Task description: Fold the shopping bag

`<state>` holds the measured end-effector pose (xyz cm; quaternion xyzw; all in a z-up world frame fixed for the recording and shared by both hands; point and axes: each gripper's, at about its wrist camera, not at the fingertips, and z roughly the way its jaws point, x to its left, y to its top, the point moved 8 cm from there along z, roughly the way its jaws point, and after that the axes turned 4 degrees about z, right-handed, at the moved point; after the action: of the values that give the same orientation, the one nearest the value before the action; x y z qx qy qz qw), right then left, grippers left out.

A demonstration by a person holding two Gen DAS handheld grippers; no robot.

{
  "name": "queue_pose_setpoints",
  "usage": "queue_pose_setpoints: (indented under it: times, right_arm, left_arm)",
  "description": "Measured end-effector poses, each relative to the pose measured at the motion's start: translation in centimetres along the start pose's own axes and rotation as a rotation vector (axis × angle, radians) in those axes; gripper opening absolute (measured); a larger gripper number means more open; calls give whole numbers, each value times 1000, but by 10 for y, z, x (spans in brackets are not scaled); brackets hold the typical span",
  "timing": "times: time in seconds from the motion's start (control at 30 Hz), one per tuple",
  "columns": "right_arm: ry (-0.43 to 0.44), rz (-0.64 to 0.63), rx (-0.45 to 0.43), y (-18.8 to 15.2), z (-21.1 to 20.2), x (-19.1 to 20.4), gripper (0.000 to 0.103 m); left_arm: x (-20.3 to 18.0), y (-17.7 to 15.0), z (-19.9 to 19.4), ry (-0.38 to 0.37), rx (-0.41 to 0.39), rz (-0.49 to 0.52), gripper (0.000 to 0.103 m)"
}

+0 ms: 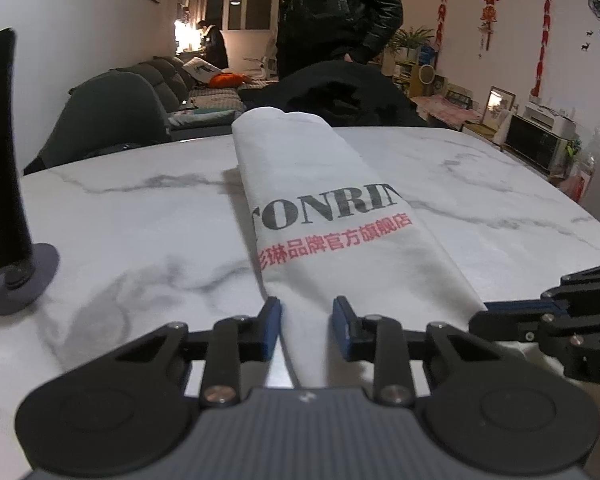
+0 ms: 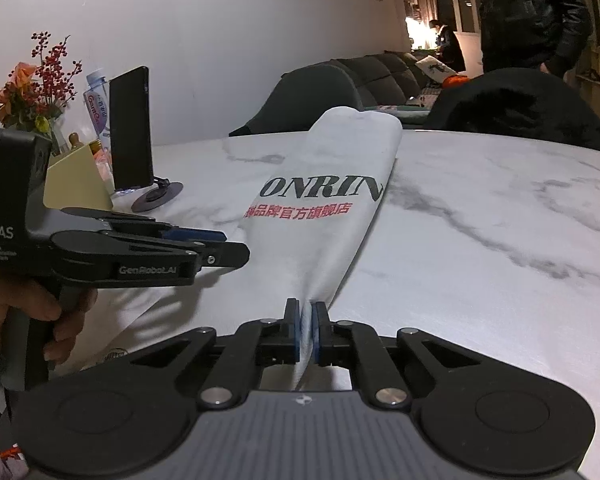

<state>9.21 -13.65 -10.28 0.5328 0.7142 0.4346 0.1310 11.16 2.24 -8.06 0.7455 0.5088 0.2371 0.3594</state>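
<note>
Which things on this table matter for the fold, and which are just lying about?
For the job:
- shopping bag, folded into a long strip
- right gripper, shut on the bag's near end
- left gripper, open around the bag

Lying about:
- phone on a stand
- flowers
- water bottle
- dark jacket at the marble table's far edge

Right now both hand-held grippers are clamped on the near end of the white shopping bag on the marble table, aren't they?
Only the right hand-held gripper is clamped on the white shopping bag. The left hand-held gripper is open, its fingers either side of the bag's near end, as the left wrist view shows. The marble table is right.
</note>
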Motion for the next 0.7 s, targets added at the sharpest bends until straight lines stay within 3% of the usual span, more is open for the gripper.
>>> queue_pose_setpoints:
  times: [0.2,0.4,0.7]
  right_arm:
    - [-52,2,-2,-7,-27,-23,7]
    - [-108,-31,-35,-1,-49,-34,9]
    - [-82,-123,36,-6,-21,-21,10]
  left_arm:
    - [-35,2,6,-49,3,41,26]
    - [-57,3,9,-45,13,65,26]
    - [-61,7,7,-43,37,76,26]
